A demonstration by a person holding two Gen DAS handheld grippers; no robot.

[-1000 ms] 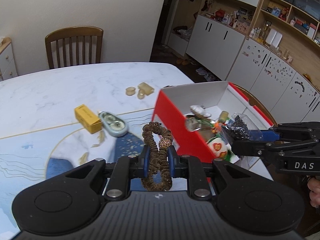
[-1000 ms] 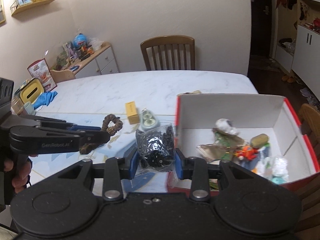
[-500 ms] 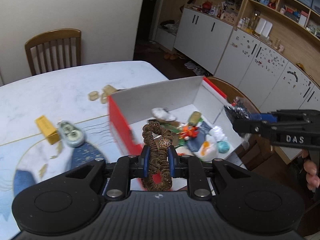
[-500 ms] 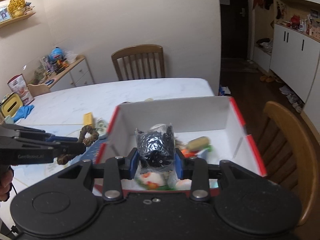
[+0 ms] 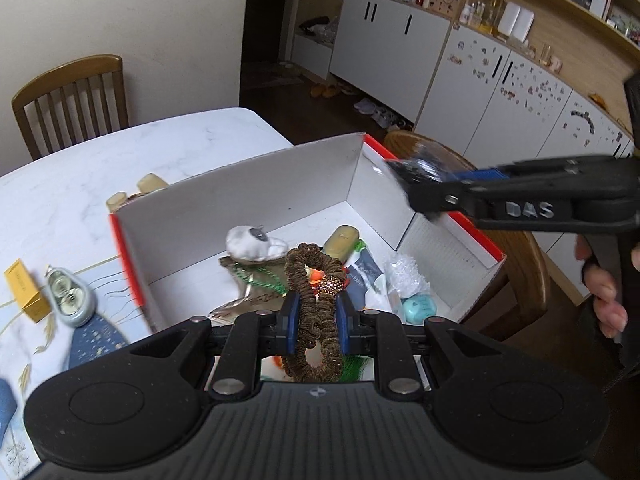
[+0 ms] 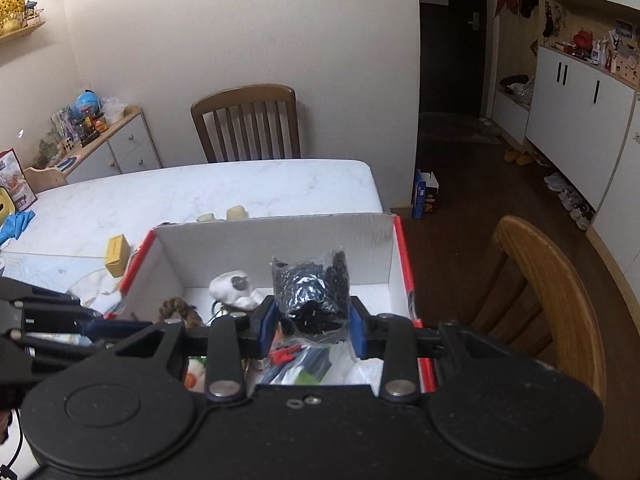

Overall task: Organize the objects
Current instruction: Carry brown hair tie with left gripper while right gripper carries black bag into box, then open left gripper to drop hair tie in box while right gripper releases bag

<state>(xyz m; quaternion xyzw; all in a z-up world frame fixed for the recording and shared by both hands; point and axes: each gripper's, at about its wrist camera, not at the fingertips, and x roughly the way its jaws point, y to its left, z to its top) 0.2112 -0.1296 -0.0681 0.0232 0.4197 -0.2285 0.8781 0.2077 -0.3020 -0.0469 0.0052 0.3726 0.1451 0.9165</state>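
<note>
- Your left gripper (image 5: 315, 322) is clamped on a brown hair tie (image 5: 314, 312), which stands upright between the blue pads, above the near part of the box (image 5: 240, 188).
- Your right gripper (image 6: 312, 328) pinches a clear bag of black beads (image 6: 310, 292) between its pads, held over the right half of the same box; in the left view the bag is blurred beside the box's far right wall.
- Inside the box you have a white lump with a grey patch (image 5: 254, 242), a tan oblong piece (image 5: 341, 238), a teal round thing (image 5: 418, 307) and some green and orange bits, all loosely heaped on the floor of the box.
- The box sits on the white marble table (image 5: 80, 176), at its right edge.
- Left of the box lie a small yellow carton (image 5: 26, 290) and, just beside it, a pale grey-green case (image 5: 70, 296).
- Behind the box sit two small beige pieces (image 6: 222, 215).
- A wooden chair (image 6: 246, 122) stands at the far side of the table.
</note>
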